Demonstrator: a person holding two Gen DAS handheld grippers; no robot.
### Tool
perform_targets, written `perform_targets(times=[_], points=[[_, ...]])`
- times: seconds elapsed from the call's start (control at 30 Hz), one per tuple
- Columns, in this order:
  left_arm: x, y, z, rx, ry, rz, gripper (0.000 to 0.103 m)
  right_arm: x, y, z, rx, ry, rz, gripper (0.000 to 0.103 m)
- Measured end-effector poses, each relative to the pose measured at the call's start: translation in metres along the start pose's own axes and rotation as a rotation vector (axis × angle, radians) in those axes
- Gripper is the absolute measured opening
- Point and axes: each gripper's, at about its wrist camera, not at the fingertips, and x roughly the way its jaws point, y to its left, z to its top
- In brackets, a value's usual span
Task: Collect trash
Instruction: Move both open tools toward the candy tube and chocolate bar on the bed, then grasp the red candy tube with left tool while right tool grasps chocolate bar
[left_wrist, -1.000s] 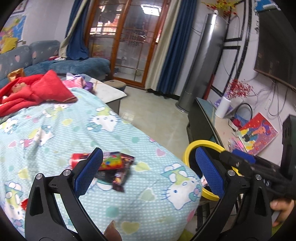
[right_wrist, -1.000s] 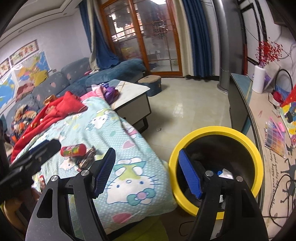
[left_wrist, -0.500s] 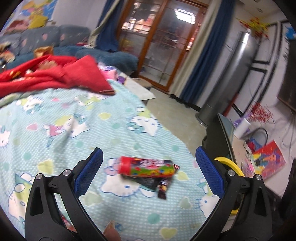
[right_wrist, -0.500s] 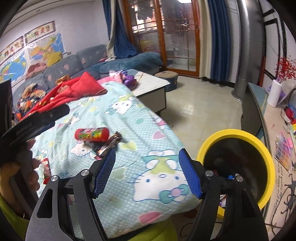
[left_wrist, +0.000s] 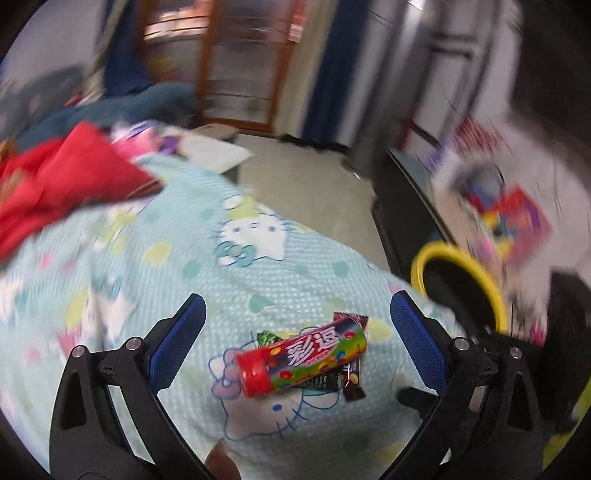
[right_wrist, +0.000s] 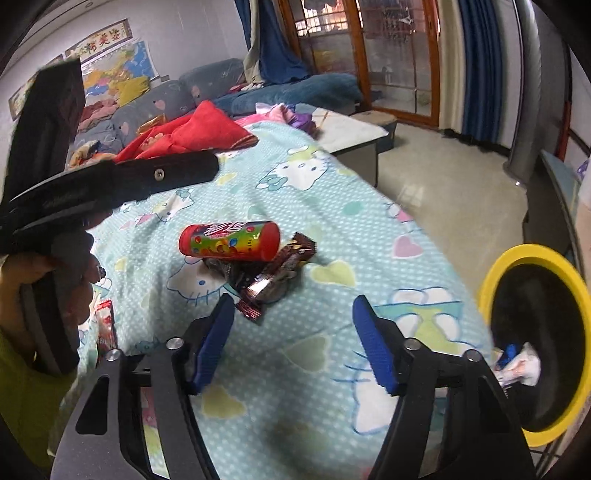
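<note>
Lying near the blanket's (right_wrist: 332, 229) edge, candy tube (right_wrist: 229, 242) atop wrappers (right_wrist: 269, 280).

Both wrist views look steeply down along their fingers, close over the bed (left_wrist: 258, 280). They share the candy tube (left_wrist: 301, 356) and yellow bin (right_wrist: 532, 258).
</note>
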Motion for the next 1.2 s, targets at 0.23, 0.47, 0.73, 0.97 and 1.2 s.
perform_targets(times=[0.23,0.47,0.73,0.97,1.2], points=[[0.022,0.003,-0.005,0.09,0.093,-0.101,0.09,0.027,0.005,0.003,0.029,0.042,0.056,0.048],[0.044,-0.001,-0.014,0.156,0.187,-0.15,0.089,0.04,0.001,0.0,0.078,0.061,0.087,0.032],[0.054,-0.011,-0.03,0.178,0.242,-0.155,0.078,0.034,-0.017,-0.002,0.107,0.071,0.095,0.015],[0.052,-0.022,-0.039,0.198,0.256,-0.147,0.072,0.024,-0.026,-0.004,0.092,0.077,0.079,0.014],[0.056,-0.017,-0.031,0.089,0.264,-0.081,0.072,0.015,-0.037,-0.006,0.09,0.084,0.056,0.014]])
